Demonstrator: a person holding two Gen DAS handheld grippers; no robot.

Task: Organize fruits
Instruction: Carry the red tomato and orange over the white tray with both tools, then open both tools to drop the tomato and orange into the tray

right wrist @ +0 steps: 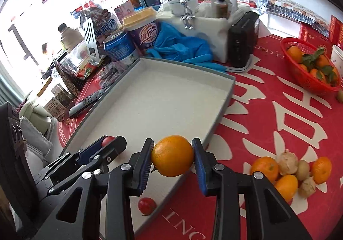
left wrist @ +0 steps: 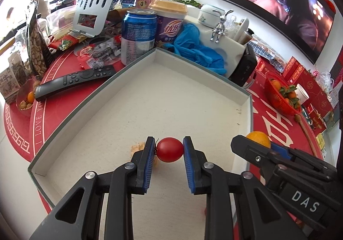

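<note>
My left gripper (left wrist: pixel 169 150) is shut on a red cherry tomato (left wrist: pixel 170 149), held over the near end of the shallow grey tray (left wrist: pixel 137 64). My right gripper (right wrist: pixel 173 158) is shut on a small orange (right wrist: pixel 172 158), above the tray's near right rim (right wrist: pixel 225 107). The right gripper also shows in the left wrist view (left wrist: pixel 253 147) with the orange (left wrist: pixel 258 138). A second cherry tomato (right wrist: pixel 146 205) lies in the tray below the right gripper. A papery husked fruit (left wrist: pixel 137 147) lies in the tray behind the left finger. Loose oranges, kiwis and husked fruits (right wrist: pixel 287 171) sit on the red cloth to the right.
A red basket of tangerines (right wrist: pixel 308 64) stands at the far right. Behind the tray are a blue can (left wrist: pixel 138 36), a purple cup (left wrist: pixel 170 25), blue gloves (left wrist: pixel 197 49), a black box (right wrist: pixel 242 40) and a remote (left wrist: pixel 75 82). Snack bags crowd the left.
</note>
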